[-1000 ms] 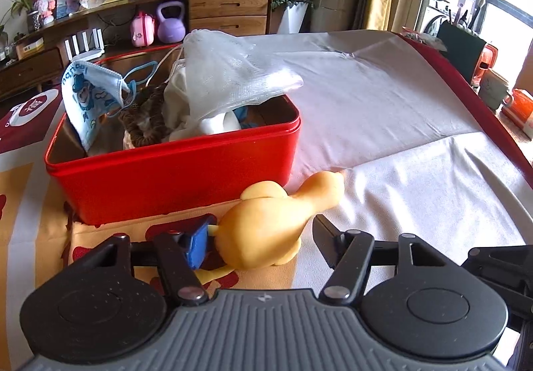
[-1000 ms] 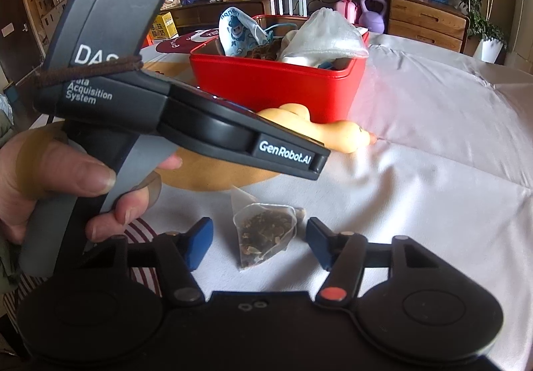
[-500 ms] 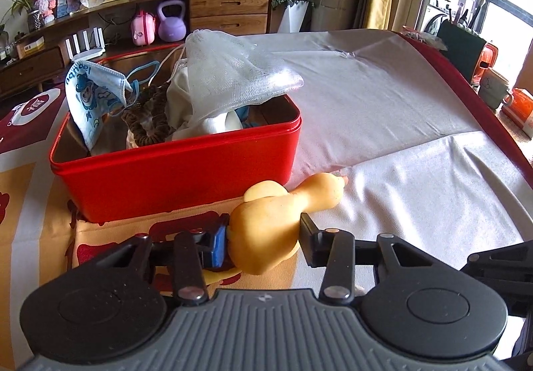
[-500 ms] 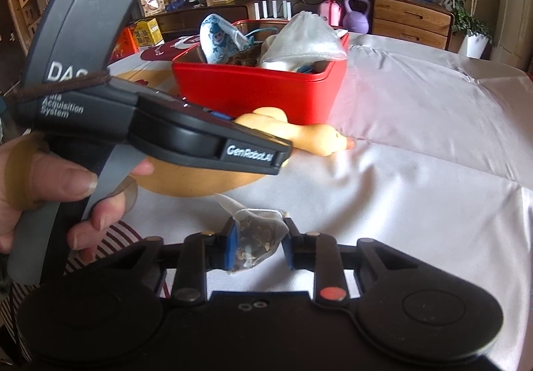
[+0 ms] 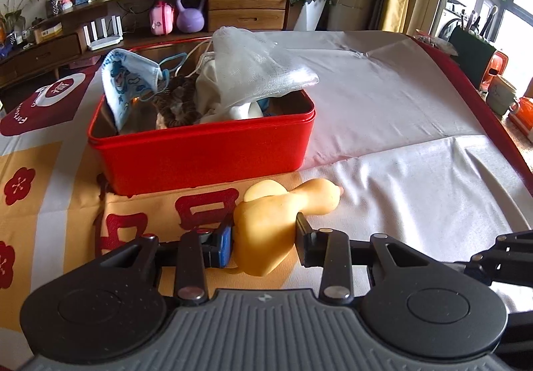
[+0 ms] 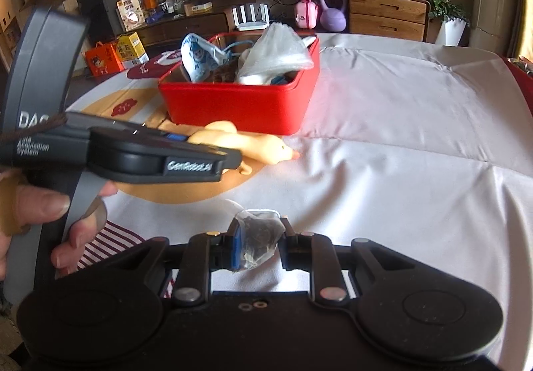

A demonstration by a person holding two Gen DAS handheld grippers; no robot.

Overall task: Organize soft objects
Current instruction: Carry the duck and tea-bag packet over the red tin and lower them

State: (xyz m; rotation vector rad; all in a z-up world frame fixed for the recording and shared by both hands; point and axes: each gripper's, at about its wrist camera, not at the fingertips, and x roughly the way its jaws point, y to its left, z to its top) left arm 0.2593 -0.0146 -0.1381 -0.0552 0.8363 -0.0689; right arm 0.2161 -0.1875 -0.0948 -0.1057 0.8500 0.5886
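In front of the red tin [image 5: 206,157], left gripper [image 5: 263,239] clamped on a yellow rubber duck [image 5: 266,224], right gripper [image 6: 258,246] nearer, pinching a tea bag [image 6: 258,239], face mask [image 5: 125,84] and mesh bag [image 5: 256,71] inside the tin

Wooden sideboard [image 5: 246,9] behind; bright window [image 5: 519,14] right

The left hand-held gripper [image 6: 213,146] reads "GenRobot.AI" (blurred) and "Data Acquisition System" on its body.
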